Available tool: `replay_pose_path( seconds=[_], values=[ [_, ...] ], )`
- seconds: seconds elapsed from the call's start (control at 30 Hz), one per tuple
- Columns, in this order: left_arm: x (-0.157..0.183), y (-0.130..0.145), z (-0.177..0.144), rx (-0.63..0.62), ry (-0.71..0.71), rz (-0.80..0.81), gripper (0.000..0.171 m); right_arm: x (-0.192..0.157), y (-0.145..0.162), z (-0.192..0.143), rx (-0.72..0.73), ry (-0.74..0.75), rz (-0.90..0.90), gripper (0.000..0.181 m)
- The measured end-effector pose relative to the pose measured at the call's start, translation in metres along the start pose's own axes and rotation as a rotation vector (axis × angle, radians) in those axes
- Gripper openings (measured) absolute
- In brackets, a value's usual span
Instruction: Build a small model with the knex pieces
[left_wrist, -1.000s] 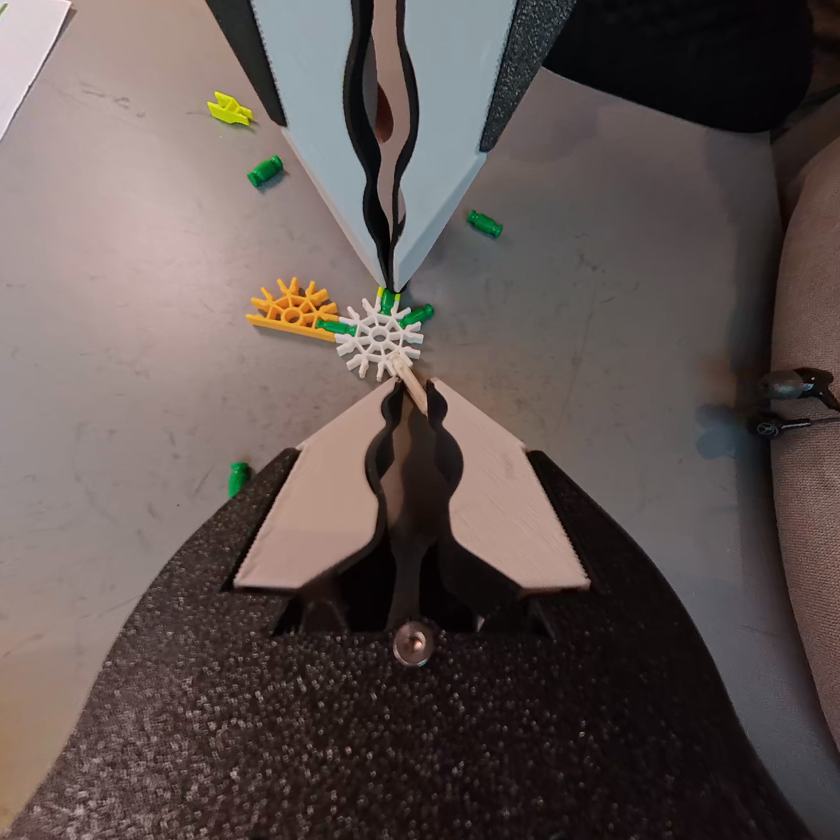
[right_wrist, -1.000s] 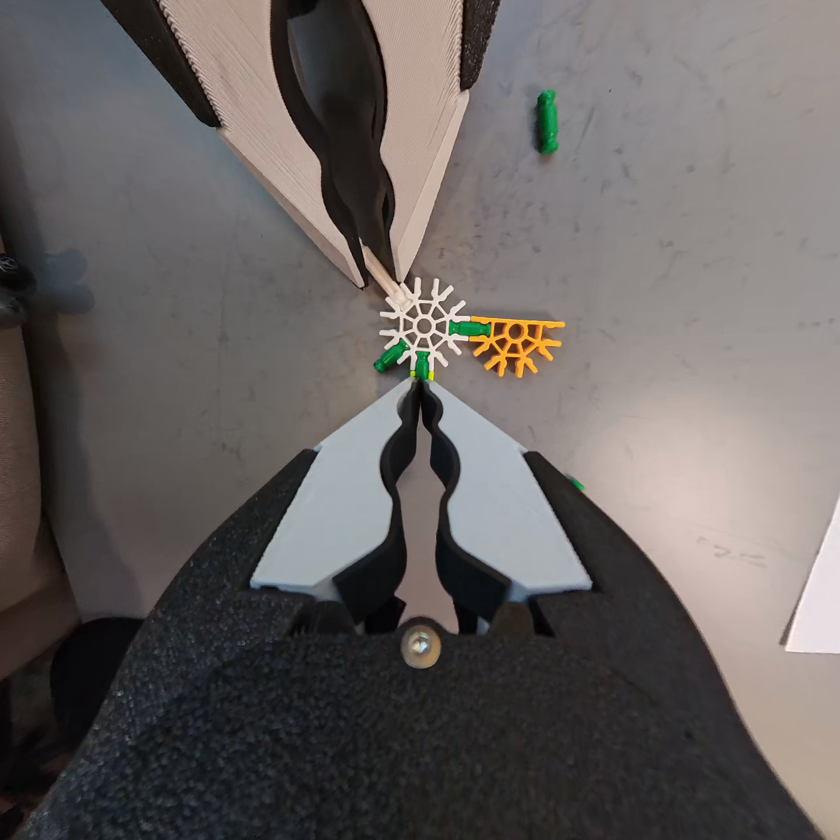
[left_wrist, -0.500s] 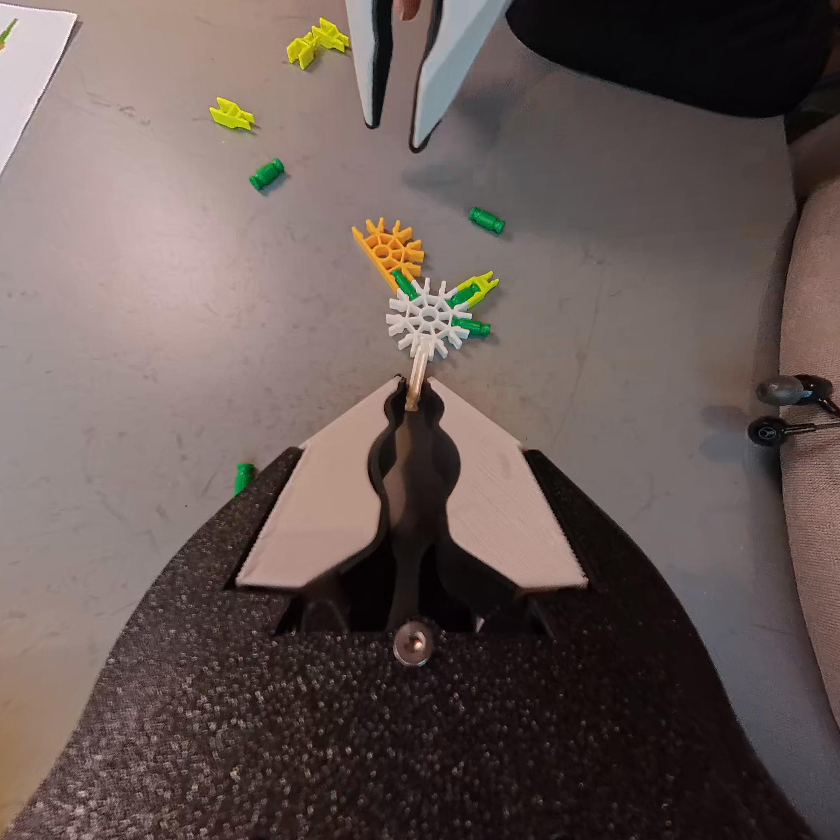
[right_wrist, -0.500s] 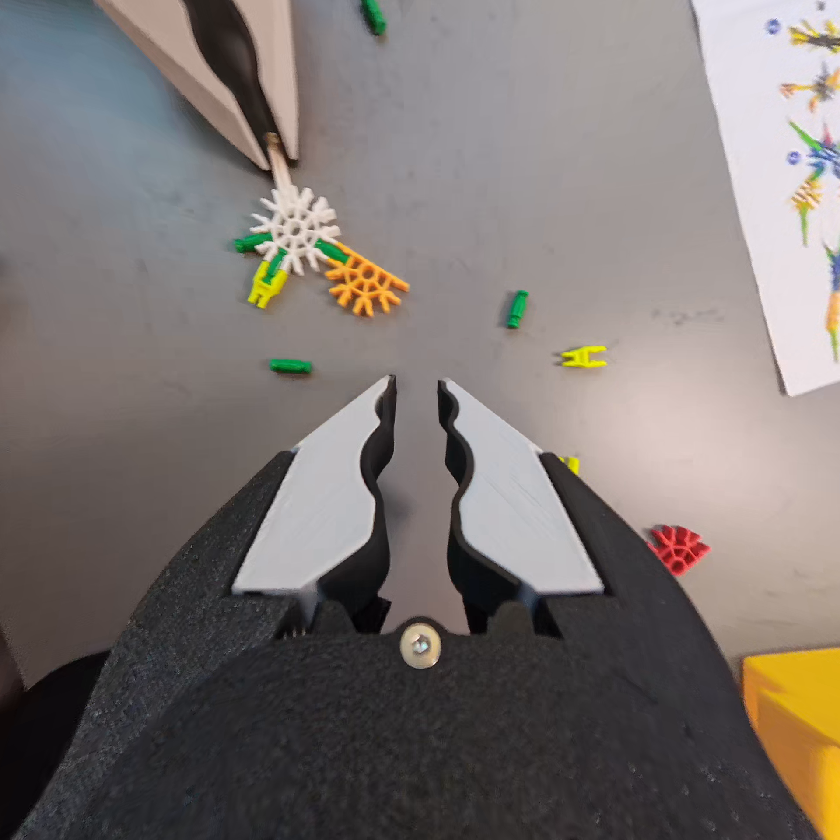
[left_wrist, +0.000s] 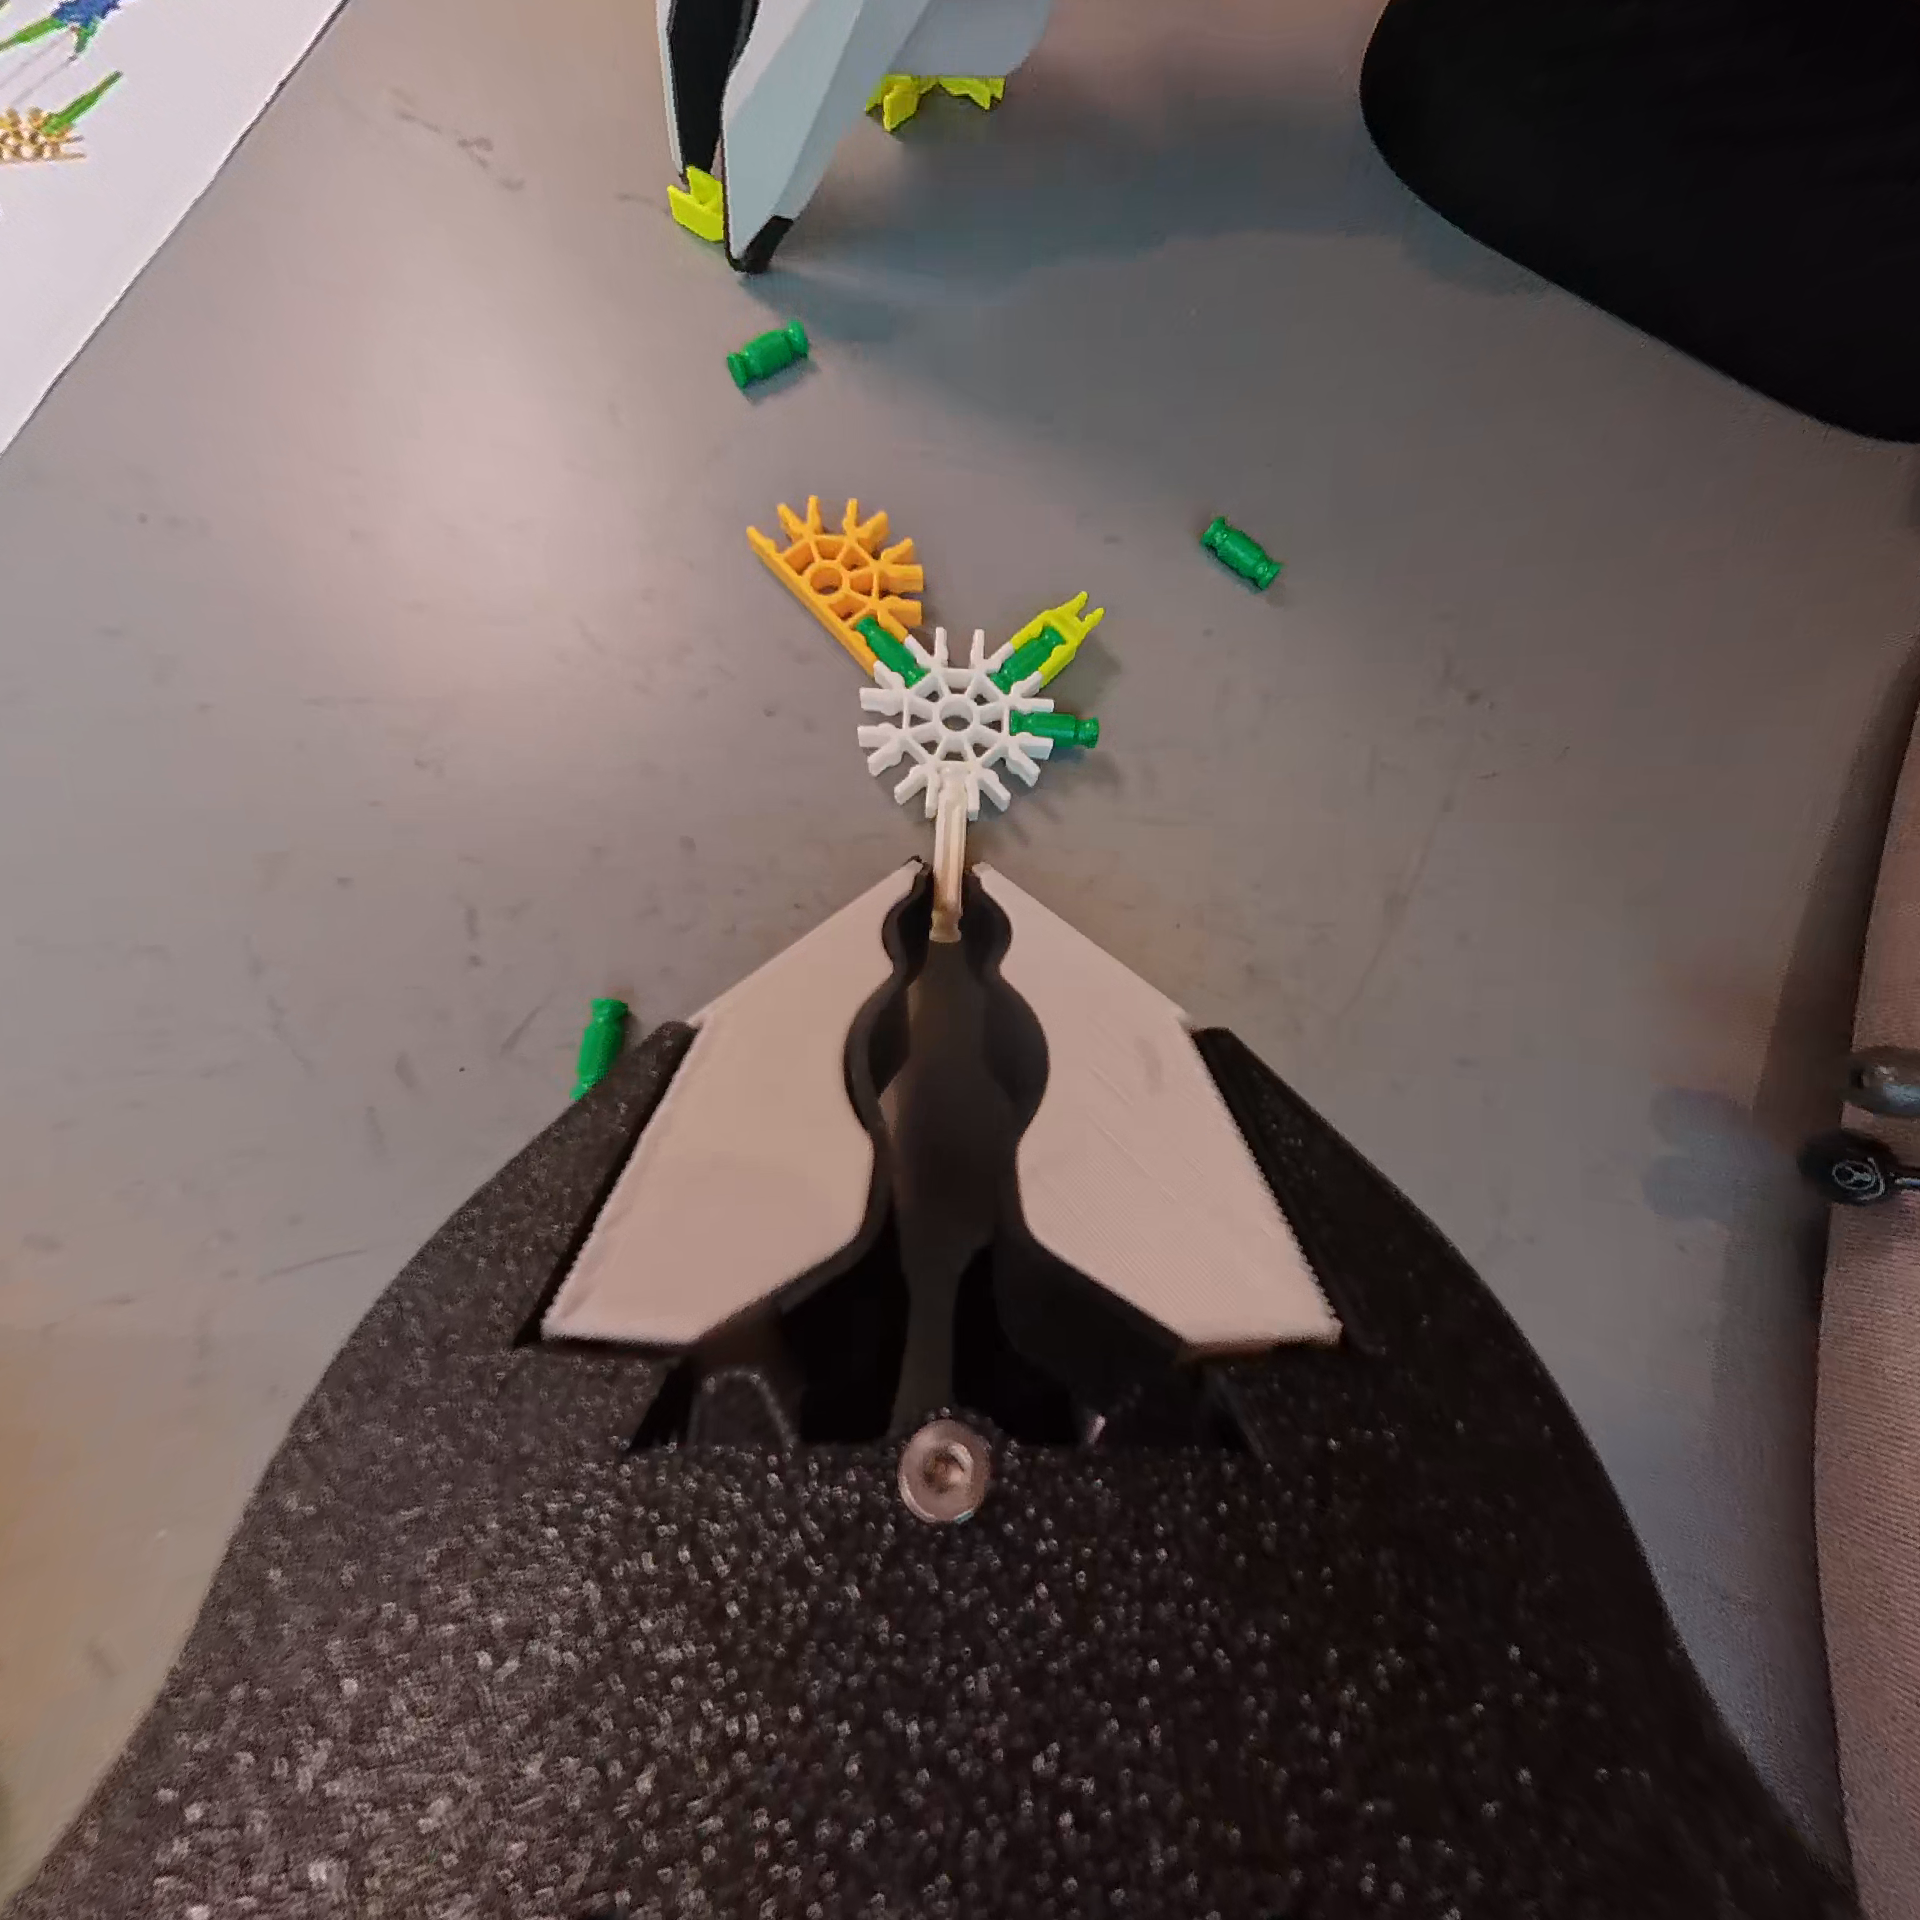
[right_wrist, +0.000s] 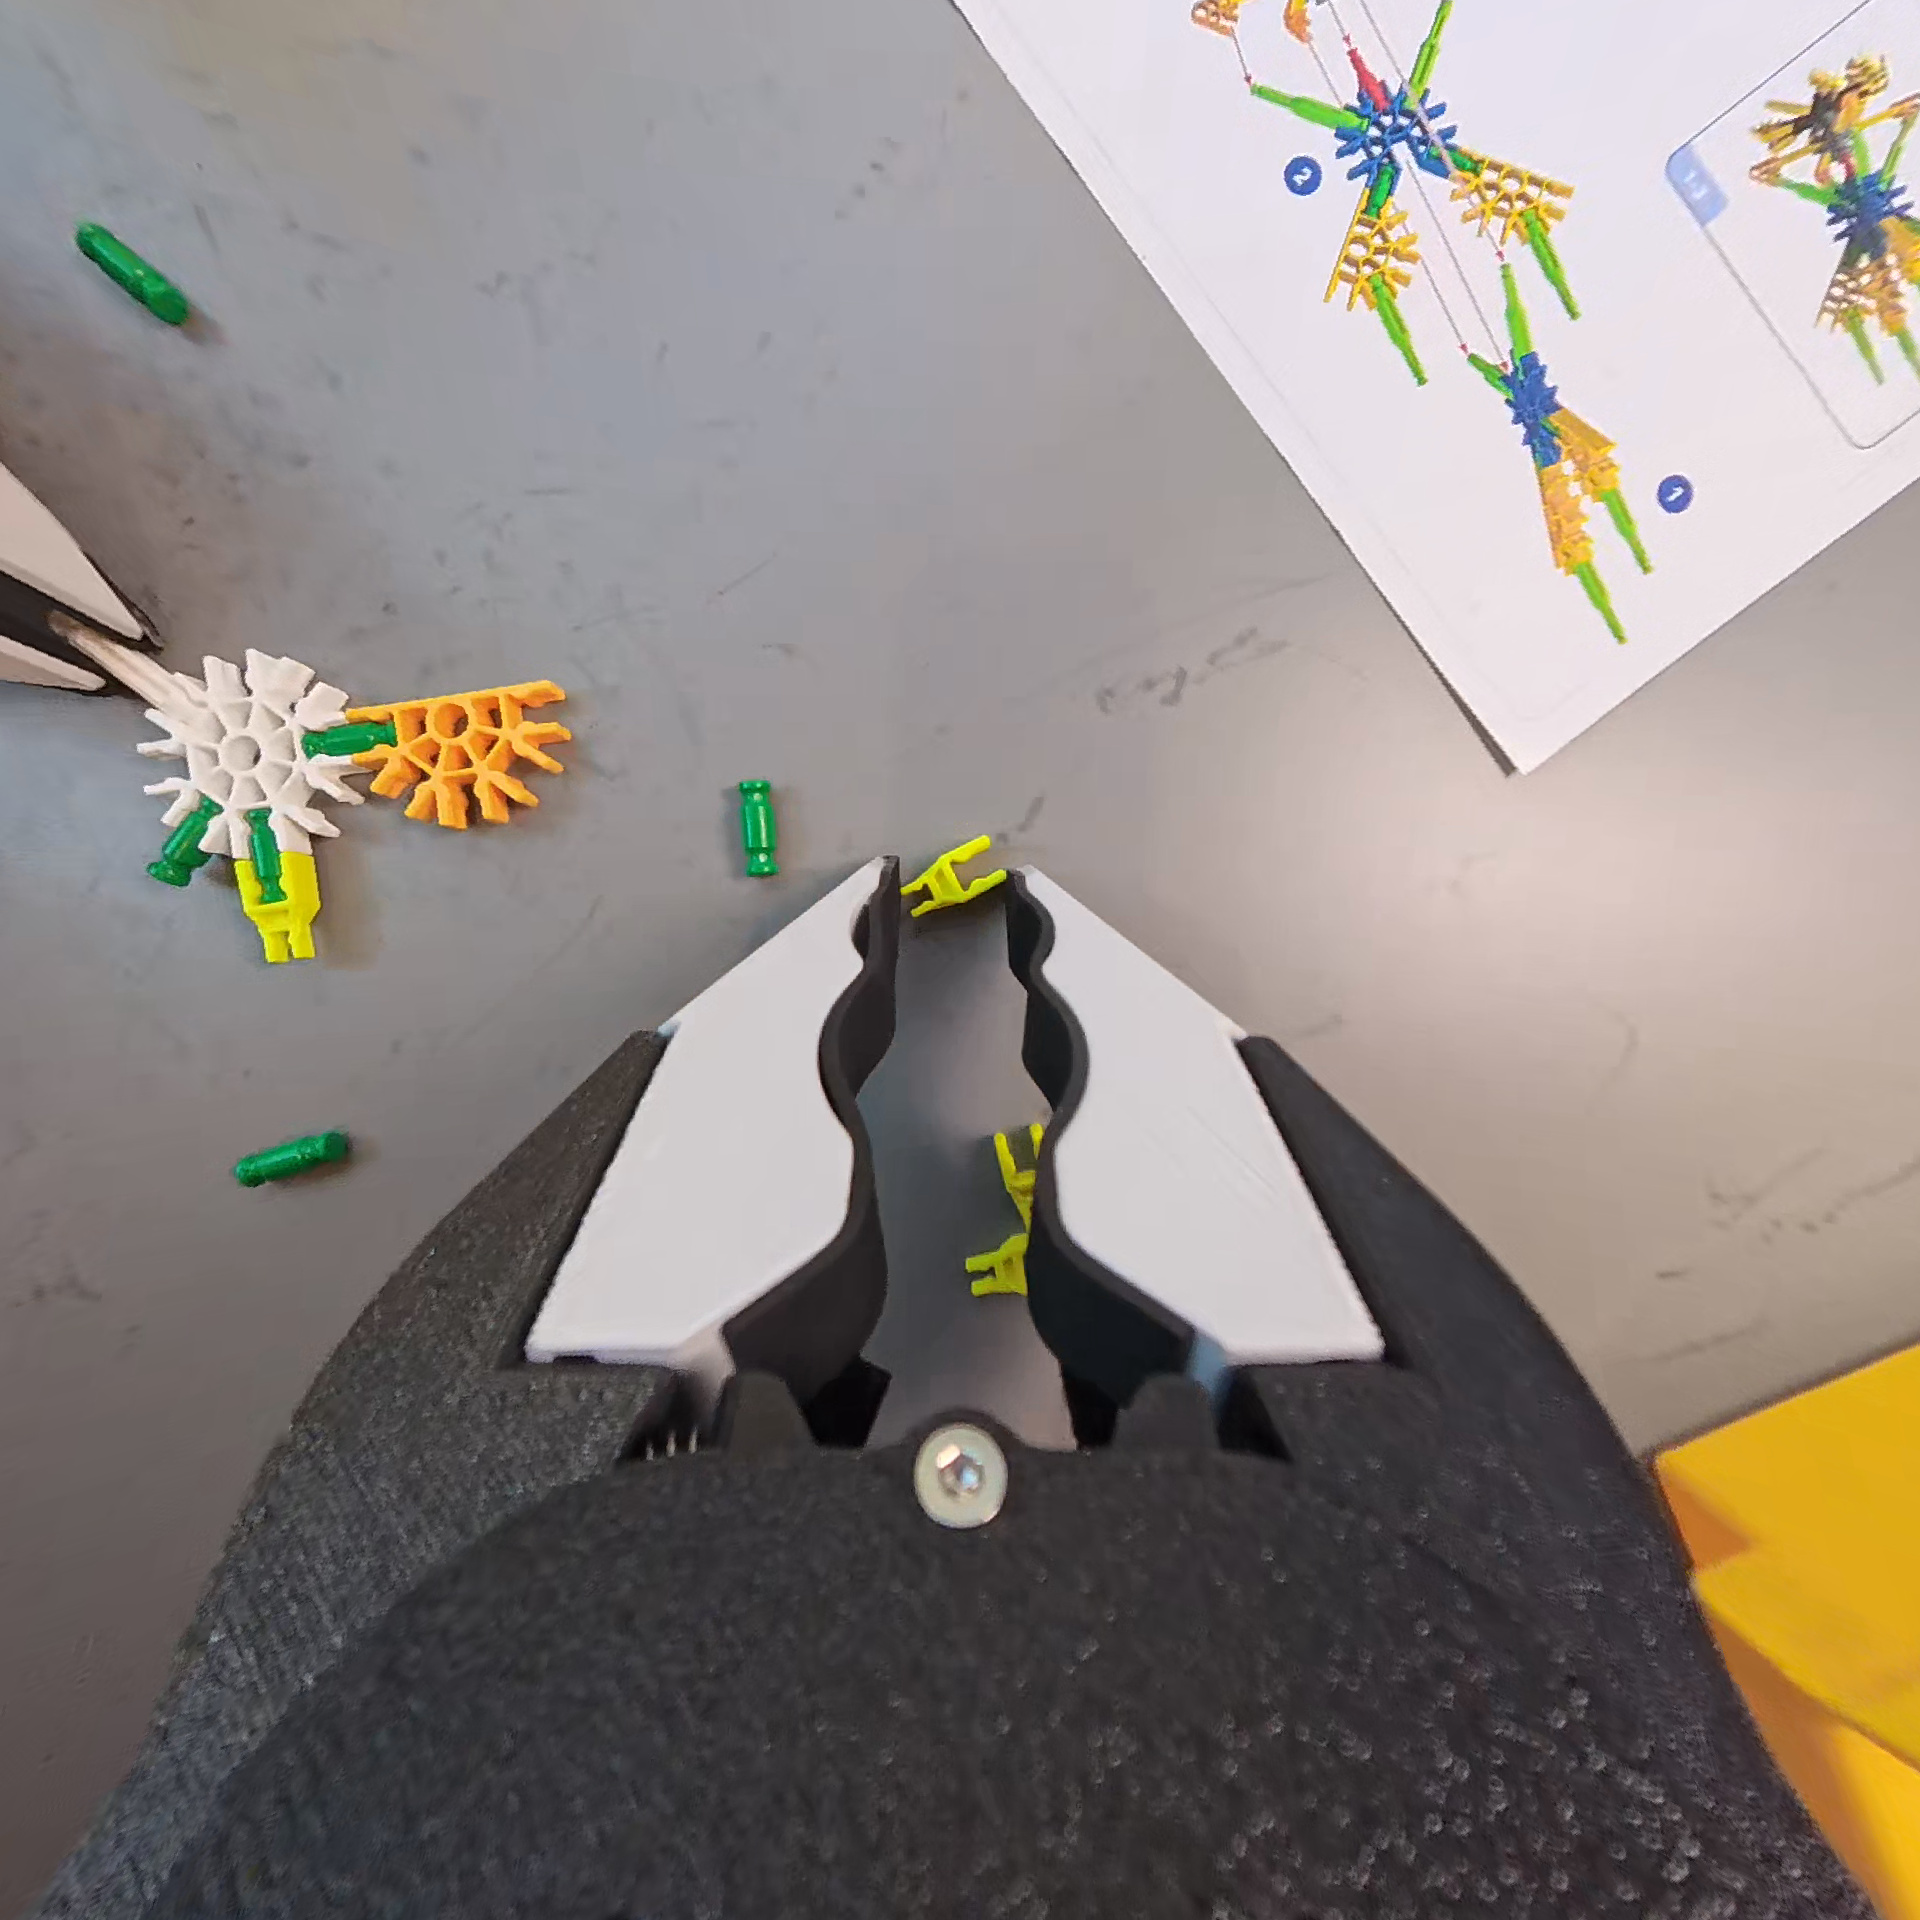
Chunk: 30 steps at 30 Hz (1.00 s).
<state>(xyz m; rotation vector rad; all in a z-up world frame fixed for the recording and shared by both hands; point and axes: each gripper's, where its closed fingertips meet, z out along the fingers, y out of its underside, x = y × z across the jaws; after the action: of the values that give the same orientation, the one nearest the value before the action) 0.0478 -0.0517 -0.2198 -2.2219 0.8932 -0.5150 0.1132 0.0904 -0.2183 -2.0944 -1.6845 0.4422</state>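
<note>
My left gripper (left_wrist: 943, 871) is shut on a short pale rod (left_wrist: 947, 831) plugged into a white snowflake connector (left_wrist: 949, 719). That connector carries green rods, an orange fan connector (left_wrist: 842, 566) and a yellow clip (left_wrist: 1058, 631); the assembly also shows in the right wrist view (right_wrist: 244, 750). My right gripper (right_wrist: 948, 871) is open, tips down at the table on either side of a loose yellow clip (right_wrist: 951, 881). Two more yellow clips (right_wrist: 1010, 1210) lie between its fingers. In the left wrist view it (left_wrist: 727, 223) stands at the far side.
Loose green rods lie on the grey table (right_wrist: 756, 827) (right_wrist: 291, 1157) (right_wrist: 133, 272) (left_wrist: 1240, 553) (left_wrist: 767, 354) (left_wrist: 597, 1045). A printed instruction sheet (right_wrist: 1507, 312) lies at the far right. A yellow box (right_wrist: 1808, 1621) sits at the near right. A black object (left_wrist: 1662, 187) and a beige cushion edge (left_wrist: 1881, 1247) lie right.
My right gripper let go of the assembly, opened and moved away to a loose yellow clip. My left gripper kept hold of the rod and turned the assembly.
</note>
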Motion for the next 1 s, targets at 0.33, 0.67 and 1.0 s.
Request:
replay_pose_path(
  seconds=[0.33,0.67,1.0],
  values=[
    [0.026,0.008,-0.009,-0.042,0.17,0.005,0.013,-0.066,0.003,-0.023,0.069,-0.206,-0.437,0.018],
    [0.048,0.008,-0.004,-0.045,0.239,0.073,0.013,-0.146,0.015,-0.02,0.026,-0.323,-0.654,0.018],
    [0.045,0.008,-0.004,-0.036,0.242,0.061,0.012,-0.142,0.015,-0.011,-0.037,-0.318,-0.755,0.019]
  ],
)
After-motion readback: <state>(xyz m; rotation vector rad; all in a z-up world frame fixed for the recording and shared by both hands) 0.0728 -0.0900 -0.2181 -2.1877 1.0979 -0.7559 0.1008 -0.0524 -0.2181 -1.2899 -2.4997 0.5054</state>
